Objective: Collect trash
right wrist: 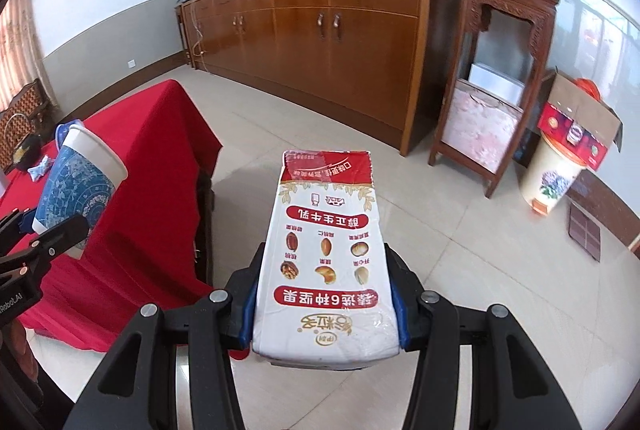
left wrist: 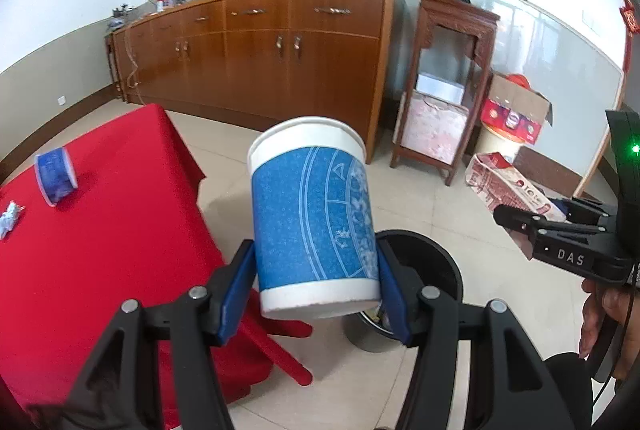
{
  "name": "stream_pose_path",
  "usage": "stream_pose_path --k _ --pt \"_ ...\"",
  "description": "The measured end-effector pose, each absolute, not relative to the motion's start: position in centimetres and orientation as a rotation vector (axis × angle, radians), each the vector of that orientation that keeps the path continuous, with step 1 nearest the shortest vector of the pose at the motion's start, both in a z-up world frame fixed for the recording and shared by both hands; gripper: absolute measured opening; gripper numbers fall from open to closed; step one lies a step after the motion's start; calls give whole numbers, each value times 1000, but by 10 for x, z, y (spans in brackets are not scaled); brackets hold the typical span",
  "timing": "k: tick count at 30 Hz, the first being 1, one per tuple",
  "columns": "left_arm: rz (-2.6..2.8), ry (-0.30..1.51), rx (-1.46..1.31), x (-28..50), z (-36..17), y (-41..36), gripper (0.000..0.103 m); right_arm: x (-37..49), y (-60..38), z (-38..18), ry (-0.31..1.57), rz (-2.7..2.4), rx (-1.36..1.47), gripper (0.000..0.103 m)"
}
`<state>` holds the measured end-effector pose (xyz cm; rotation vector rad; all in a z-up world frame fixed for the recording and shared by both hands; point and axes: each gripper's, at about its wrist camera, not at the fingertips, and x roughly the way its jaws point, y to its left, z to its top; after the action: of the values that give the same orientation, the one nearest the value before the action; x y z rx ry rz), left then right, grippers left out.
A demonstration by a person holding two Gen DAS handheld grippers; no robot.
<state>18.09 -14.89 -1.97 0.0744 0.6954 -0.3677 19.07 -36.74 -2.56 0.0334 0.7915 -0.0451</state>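
The carrying step is judged to be in hand: both pieces of trash are lifted clear of the table [left wrist: 100, 230] and are held over the floor beside it. In the left wrist view, the paper cup [left wrist: 312, 218] is gripped by the left claw [left wrist: 316, 294], whose blue pads are closed against the cup's lower wall on both sides; the cup is held roughly upright, tilted a little. Directly behind and below the cup a black bin [left wrist: 436, 262] is seen on the floor, partly hidden by the cup.

In the right wrist view, the milk carton [right wrist: 326, 262] is clamped by the right claw [right wrist: 326, 306], the jaws being closed about halfway onto the carton's near end, with the carton lying flat and pointing forward. The bin is not shown in that view.

The next move is judged to call for the cup to be brought over the bin's mouth and released, and the carton after it. A second cup [left wrist: 56, 176] and a crumpled scrap [left wrist: 10, 216] are left on the red cloth, so the task is not finished.
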Motion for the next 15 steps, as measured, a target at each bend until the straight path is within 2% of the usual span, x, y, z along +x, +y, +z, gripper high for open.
stream_pose_path --k 15 --pt "-465 807 127 199 -68 -208 59 202 -415 -84 901 -61 33 53"
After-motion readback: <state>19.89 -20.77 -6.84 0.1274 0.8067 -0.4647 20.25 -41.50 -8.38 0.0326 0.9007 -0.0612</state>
